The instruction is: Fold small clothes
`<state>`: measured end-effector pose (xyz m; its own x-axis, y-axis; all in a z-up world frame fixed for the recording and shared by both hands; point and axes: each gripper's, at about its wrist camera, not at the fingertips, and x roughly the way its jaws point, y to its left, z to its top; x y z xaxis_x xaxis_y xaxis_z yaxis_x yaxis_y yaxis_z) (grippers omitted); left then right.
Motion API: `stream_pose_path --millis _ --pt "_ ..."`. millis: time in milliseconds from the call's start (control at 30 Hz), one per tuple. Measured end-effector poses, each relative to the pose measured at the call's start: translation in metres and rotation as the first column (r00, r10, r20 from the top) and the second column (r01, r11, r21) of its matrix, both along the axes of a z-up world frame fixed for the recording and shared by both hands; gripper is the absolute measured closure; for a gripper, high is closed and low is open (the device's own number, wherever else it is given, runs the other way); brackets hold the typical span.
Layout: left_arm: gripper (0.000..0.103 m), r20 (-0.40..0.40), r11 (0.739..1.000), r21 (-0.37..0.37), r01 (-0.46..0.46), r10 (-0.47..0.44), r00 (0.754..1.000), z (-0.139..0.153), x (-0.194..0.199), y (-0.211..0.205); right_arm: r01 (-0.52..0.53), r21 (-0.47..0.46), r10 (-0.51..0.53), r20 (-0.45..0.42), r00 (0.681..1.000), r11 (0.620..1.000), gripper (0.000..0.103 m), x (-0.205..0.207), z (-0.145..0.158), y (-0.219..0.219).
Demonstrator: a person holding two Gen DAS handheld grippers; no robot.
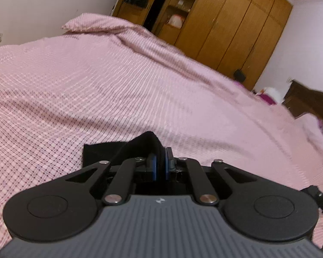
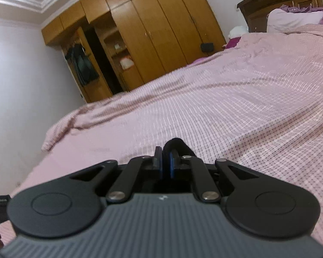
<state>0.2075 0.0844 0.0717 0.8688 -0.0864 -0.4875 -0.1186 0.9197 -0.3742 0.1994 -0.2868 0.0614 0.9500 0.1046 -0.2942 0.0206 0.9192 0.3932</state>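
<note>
1. While both tools hover low over the bed, the left gripper (image 1: 160,164) has its blue pads pressed onto a fold of black cloth (image 1: 118,150), which bunches up between them.
2. More of that cloth spreads flat to the left on the pink checked bedspread (image 1: 118,90).
3. On the other side, the right gripper (image 2: 166,165) pinches a small loop of black cloth (image 2: 176,143) above the bedspread (image 2: 236,107).
4. Behind the bed stands a wooden wardrobe (image 2: 150,34), with a pillow (image 2: 295,19) at the headboard.

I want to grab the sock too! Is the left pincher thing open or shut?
Shut. The left hand-held gripper has its blue pads squeezed onto the black sock, with cloth between them.
</note>
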Motion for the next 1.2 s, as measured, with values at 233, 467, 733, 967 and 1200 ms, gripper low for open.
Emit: stream_pose_path --millis 233,467,733,967,1200 --pt "0.094 -0.072 1.0 0.017 -0.006 0.008 0.997 -0.04 0.035 0.005 0.025 -0.058 -0.029 -0.063 0.998 0.998 0.094 0.031 -0.03 0.009" --pt "0.09 -0.094 0.998 0.062 0.024 -0.018 0.995 -0.049 0.042 0.002 0.019 -0.007 -0.02 -0.192 0.981 1.0 0.092 0.048 -0.057 0.001" --pt "0.036 -0.028 0.995 0.105 -0.004 0.007 1.0 -0.012 0.013 0.005 -0.014 -0.004 0.013 -0.171 0.985 1.0 0.067 0.026 -0.04 -0.01" --pt "0.033 -0.015 0.986 0.162 0.049 -0.047 0.999 0.002 -0.002 -0.002 -0.009 -0.026 0.005 -0.153 0.988 1.0 0.064 0.007 -0.03 -0.016" --pt "0.033 -0.029 0.964 0.17 0.204 -0.202 0.979 -0.012 -0.001 -0.027 -0.206 -0.082 0.185 -0.212 0.96 0.975 0.064 0.022 -0.031 0.004"
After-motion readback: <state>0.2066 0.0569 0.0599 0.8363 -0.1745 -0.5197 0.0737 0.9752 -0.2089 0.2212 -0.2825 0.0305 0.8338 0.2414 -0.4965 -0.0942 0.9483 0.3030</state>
